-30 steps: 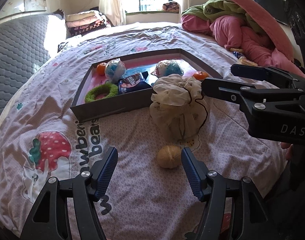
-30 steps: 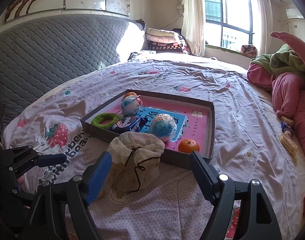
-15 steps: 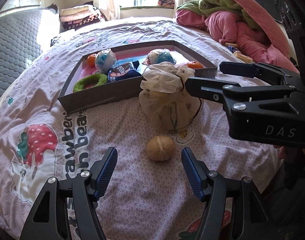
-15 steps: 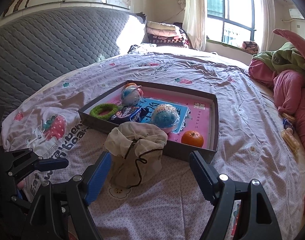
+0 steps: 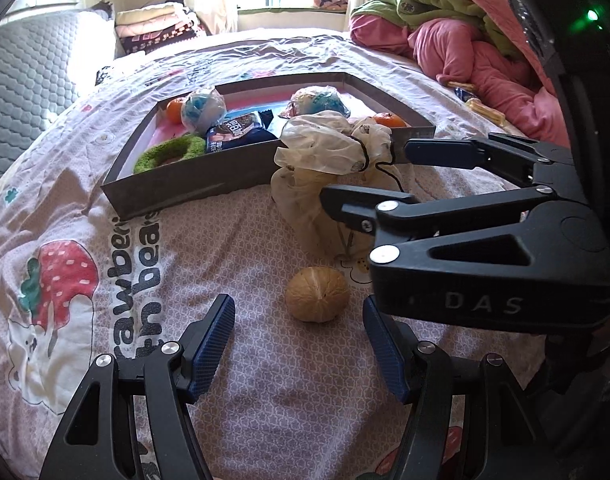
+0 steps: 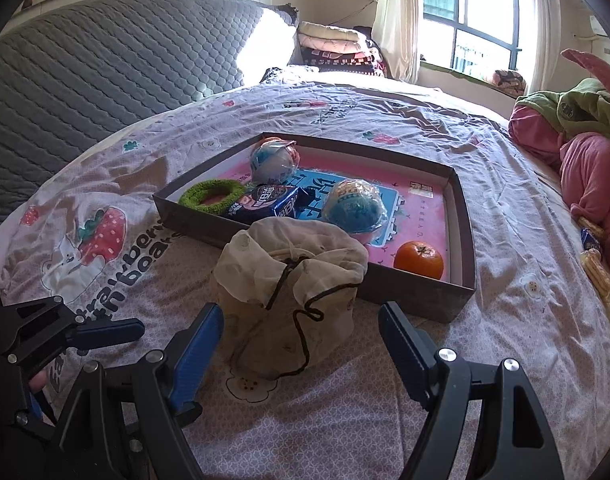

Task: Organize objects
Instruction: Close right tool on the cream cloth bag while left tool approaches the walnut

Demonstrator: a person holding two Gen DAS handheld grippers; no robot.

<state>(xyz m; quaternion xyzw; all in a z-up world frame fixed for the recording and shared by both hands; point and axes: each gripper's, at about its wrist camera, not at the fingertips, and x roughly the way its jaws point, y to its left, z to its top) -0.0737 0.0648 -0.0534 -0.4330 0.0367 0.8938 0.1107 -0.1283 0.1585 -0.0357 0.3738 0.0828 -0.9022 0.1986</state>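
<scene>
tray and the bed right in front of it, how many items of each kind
oranges: 2
wrapped balls: 2
green ring: 1
snack packet: 1
drawstring bag: 1
walnut: 1
total: 8

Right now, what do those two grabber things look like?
Both are black plastic with silver screws. The left gripper has two fingers lined with bumpy blue pads. The right gripper matches, with blue pads too, and its side says "DAS" in pale letters. No cables show.
</scene>
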